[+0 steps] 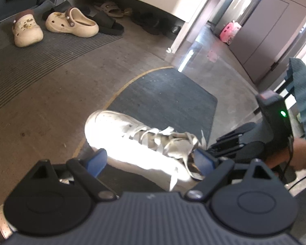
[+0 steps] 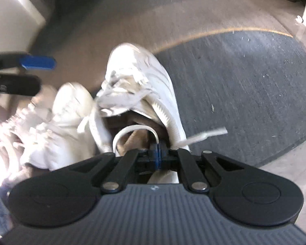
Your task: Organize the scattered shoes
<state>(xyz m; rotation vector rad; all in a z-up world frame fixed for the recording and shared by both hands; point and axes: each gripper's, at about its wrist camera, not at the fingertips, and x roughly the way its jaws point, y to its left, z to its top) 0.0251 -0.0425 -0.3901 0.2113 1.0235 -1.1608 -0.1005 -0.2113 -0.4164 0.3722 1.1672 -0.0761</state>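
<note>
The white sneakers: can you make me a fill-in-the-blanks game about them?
1. The right gripper is shut on the ___ of a white sneaker.
2. The left gripper's fingers are ___.
3. The beige clogs have ___ straps.
4. The sneaker's toe lies over a dark ___ with a yellow edge.

Missing: heel; open; brown; mat

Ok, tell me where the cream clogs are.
In the left wrist view, the cream clogs sit upper left on the striped mat, beside a black slide sandal.
</note>
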